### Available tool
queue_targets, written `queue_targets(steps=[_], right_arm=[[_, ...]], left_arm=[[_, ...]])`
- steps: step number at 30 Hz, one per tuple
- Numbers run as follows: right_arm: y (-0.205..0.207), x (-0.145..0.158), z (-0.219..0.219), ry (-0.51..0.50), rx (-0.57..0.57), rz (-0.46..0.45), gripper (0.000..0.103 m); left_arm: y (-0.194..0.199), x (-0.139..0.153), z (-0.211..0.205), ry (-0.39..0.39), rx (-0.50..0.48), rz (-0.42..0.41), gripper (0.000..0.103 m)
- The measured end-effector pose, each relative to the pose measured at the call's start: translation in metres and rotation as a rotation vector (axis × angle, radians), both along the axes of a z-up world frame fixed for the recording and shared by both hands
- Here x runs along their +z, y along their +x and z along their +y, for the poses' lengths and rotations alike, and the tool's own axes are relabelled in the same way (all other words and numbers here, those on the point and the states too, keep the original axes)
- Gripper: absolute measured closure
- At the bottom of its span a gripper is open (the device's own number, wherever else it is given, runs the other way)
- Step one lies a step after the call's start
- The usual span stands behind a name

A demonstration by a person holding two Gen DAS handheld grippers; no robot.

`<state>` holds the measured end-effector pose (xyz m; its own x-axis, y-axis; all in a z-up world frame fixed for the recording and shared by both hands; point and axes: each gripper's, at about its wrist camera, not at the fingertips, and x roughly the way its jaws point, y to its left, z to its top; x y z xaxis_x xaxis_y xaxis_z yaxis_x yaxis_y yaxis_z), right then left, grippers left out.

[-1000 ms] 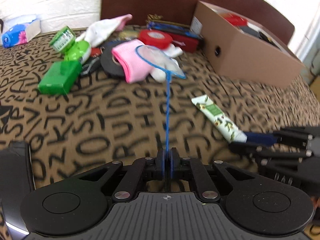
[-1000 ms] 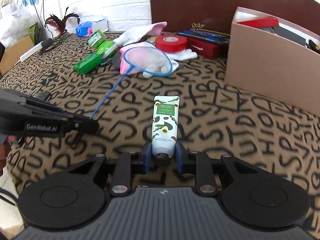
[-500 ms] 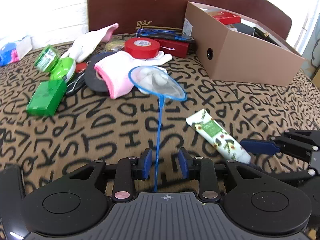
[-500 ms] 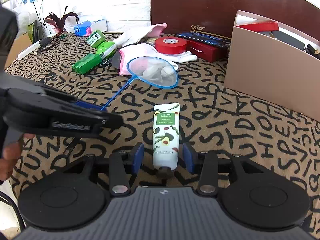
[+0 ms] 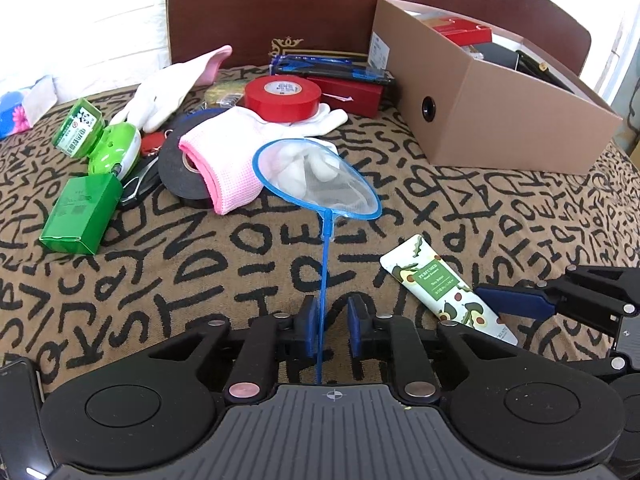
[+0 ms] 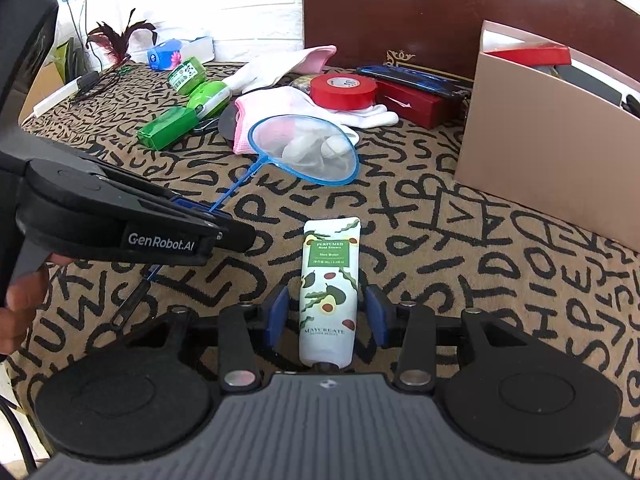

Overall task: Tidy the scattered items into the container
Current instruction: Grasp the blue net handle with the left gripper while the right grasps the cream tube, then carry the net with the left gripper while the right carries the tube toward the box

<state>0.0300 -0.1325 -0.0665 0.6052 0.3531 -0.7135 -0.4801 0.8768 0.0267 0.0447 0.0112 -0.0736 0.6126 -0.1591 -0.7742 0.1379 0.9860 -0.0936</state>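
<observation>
— Count it for me, around the cardboard box (image 5: 500, 120).

— Two tape rolls, red (image 5: 282, 96) and black (image 5: 180, 168). One blue net (image 5: 316, 178). One cream tube (image 5: 444, 286). Two white gloves (image 5: 168, 88). Two tools (image 5: 329, 318).

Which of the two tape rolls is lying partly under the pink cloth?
The black tape roll: the pink cloth drapes over it. The red tape roll sits farther back, resting on a white glove.

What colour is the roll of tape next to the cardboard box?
Red: the tape roll shows best in the left wrist view, left of the box.
</observation>
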Motion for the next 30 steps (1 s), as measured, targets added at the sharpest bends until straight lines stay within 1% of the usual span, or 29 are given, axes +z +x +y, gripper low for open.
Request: queue_targets(steps=[1, 3, 4, 5, 6, 7, 8, 9, 13, 16, 26, 30], right_arm=[[0.000, 0.000, 0.001, -0.006, 0.008, -0.004, 0.067], [0.000, 0.000, 0.001, -0.009, 0.012, -0.005, 0.068], [0.000, 0.000, 0.002, -0.006, 0.006, -0.004, 0.067], [0.001, -0.001, 0.002, -0.004, 0.001, -0.002, 0.067], [0.002, -0.001, 0.002, -0.003, 0.000, -0.002, 0.066], [0.002, -0.002, 0.002, 0.000, 0.001, -0.002, 0.067], [0.003, -0.002, 0.002, 0.003, 0.005, -0.001, 0.068], [0.003, -0.002, 0.001, 0.007, 0.009, 0.002, 0.068], [0.001, 0.002, -0.007, 0.058, 0.009, 0.027, 0.069], [-0.003, 0.008, -0.011, 0.087, 0.003, 0.028, 0.069], [-0.014, 0.040, -0.025, 0.151, -0.017, -0.059, 0.069], [-0.019, 0.051, -0.034, 0.167, -0.034, -0.094, 0.069]], left_arm=[[-0.001, 0.001, 0.000, 0.007, 0.001, -0.003, 0.100], [-0.001, 0.000, -0.001, 0.016, 0.004, -0.005, 0.099], [-0.001, -0.001, -0.001, 0.018, 0.008, -0.004, 0.088], [0.000, -0.001, -0.001, 0.018, 0.011, -0.001, 0.082], [0.000, -0.002, -0.001, 0.019, 0.010, 0.001, 0.082], [0.001, -0.002, -0.002, 0.023, 0.009, 0.001, 0.088], [0.000, -0.002, -0.003, 0.028, 0.006, 0.000, 0.101], [0.000, -0.001, -0.003, 0.028, 0.004, 0.002, 0.103], [-0.004, 0.005, -0.004, 0.004, 0.001, 0.006, 0.103], [-0.009, 0.013, -0.007, -0.004, -0.001, -0.014, 0.103], [-0.027, 0.060, -0.020, -0.040, -0.044, -0.134, 0.103], [-0.031, 0.079, -0.026, -0.039, -0.058, -0.178, 0.103]])
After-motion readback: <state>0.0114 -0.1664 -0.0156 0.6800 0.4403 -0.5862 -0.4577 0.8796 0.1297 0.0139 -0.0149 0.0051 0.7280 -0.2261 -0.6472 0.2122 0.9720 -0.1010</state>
